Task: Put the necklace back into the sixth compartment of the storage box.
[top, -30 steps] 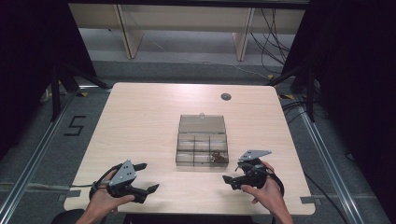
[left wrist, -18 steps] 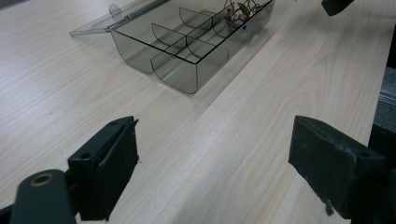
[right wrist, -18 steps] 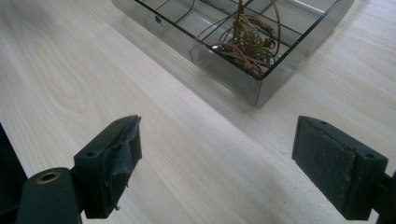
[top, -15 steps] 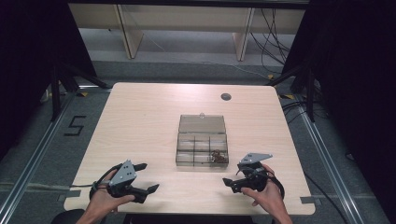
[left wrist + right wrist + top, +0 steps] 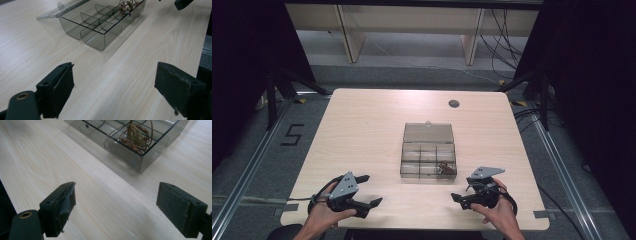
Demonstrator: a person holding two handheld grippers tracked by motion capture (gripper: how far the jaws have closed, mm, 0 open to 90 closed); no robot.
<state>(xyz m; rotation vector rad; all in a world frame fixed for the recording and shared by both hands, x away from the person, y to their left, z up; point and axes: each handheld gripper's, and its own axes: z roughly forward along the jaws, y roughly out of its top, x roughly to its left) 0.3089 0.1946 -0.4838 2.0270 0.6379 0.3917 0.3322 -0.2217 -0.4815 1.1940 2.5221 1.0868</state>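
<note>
A clear smoky plastic organiser box [image 5: 428,159] with several compartments lies at the table's middle, its lid [image 5: 428,132] folded flat behind it. A tangle of brown cord and metal pieces [image 5: 445,168] fills its front right compartment, also visible as the tangle [image 5: 133,135] in the right gripper view and the tangle [image 5: 126,5] in the left gripper view. My left gripper [image 5: 368,190] rests near the front left edge, open and empty. My right gripper [image 5: 462,192] sits front right of the box, open and empty. In the left gripper view the box [image 5: 100,23] lies ahead of the left gripper [image 5: 113,93].
The pale wooden table [image 5: 362,130] has a round cable grommet [image 5: 454,103] near its far right. Dark curtains flank the table, with floor rails and cables beside it. A marker reading 5 [image 5: 293,134] is taped on the floor at left.
The right gripper has shifted slightly nearer the front edge and turned a little. The left gripper and the box have stayed still.
</note>
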